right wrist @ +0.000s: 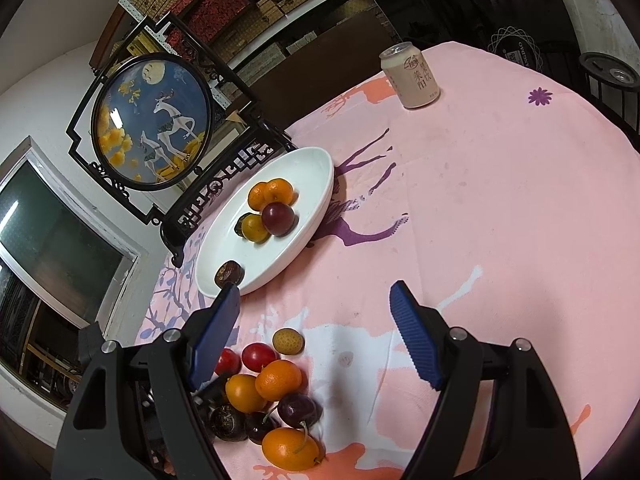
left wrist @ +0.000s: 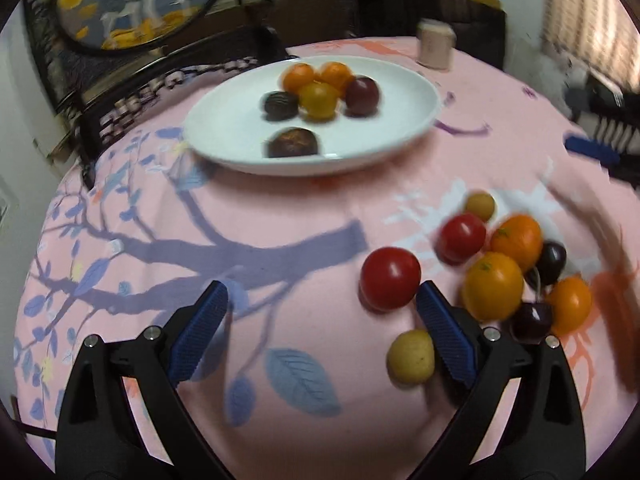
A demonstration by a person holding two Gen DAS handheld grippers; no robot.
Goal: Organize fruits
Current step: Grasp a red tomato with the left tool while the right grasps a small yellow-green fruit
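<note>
A white plate (left wrist: pixel 224 128) (right wrist: pixel 304 184) at the far side of the pink tablecloth holds orange kumquats (left wrist: pixel 298 76), a dark red plum (left wrist: pixel 362 96) and dark brown fruits (left wrist: pixel 292 142). A loose pile lies nearer: red tomatoes (left wrist: pixel 390 278) (right wrist: pixel 258 356), kumquats (left wrist: pixel 494 286) (right wrist: pixel 278 380), dark cherries (left wrist: pixel 532 320) (right wrist: pixel 298 410) and a yellow fruit (left wrist: pixel 410 356). My left gripper (left wrist: pixel 322 294) is open; the nearest tomato and the yellow fruit lie by the inner side of its right finger, untouched. My right gripper (right wrist: pixel 316 292) is open over bare cloth, with the pile under its left finger.
A beige drink can (right wrist: pixel 410 76) (left wrist: pixel 434 44) stands at the far edge of the table. A black-framed round deer screen (right wrist: pixel 152 120) (left wrist: pixel 136 0) stands just behind the plate. A blue and black object (left wrist: pixel 588 148) shows at the right edge.
</note>
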